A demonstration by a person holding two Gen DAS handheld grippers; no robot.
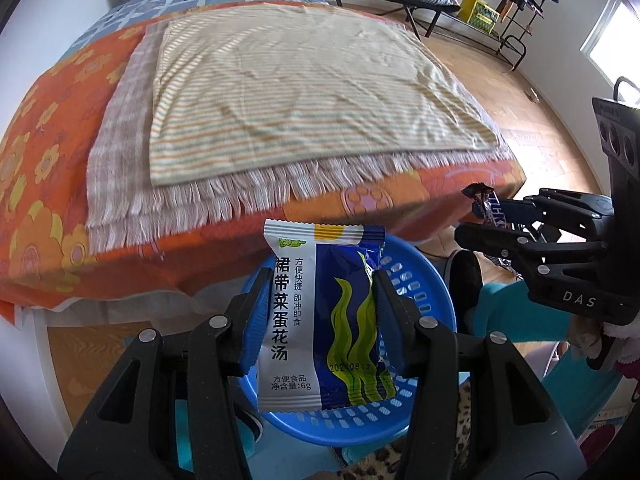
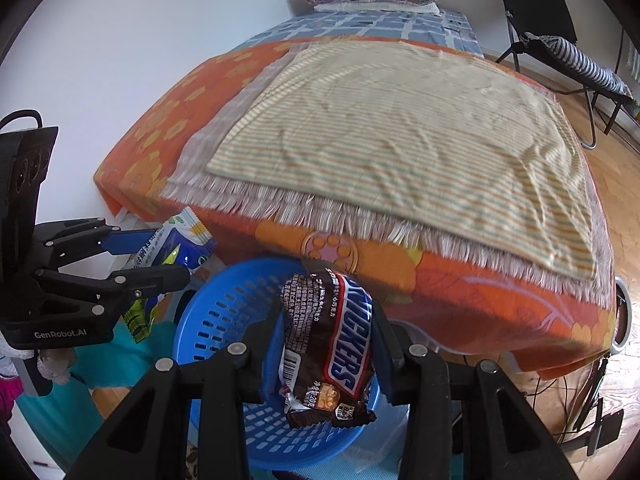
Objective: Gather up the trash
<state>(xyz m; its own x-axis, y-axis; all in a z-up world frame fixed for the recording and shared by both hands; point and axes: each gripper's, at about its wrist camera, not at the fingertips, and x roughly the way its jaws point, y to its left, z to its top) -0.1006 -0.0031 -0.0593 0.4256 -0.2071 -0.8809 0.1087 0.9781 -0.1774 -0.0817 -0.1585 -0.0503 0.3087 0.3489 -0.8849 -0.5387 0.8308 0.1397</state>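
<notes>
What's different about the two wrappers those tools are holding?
The soup packet in the left tool is blue and white with green seaweed art and looks flat. The Snickers wrapper in the right tool is brown and crumpled. Both are clamped above the blue basket.

both grippers were matte black linkages with silver round screws and ribbed blue pads (image 1: 256,316). the right gripper (image 1: 480,216) bore white "das" lettering; the left gripper (image 2: 176,252) read "genrobot.ai", with a black cable looped above its housing.
</notes>
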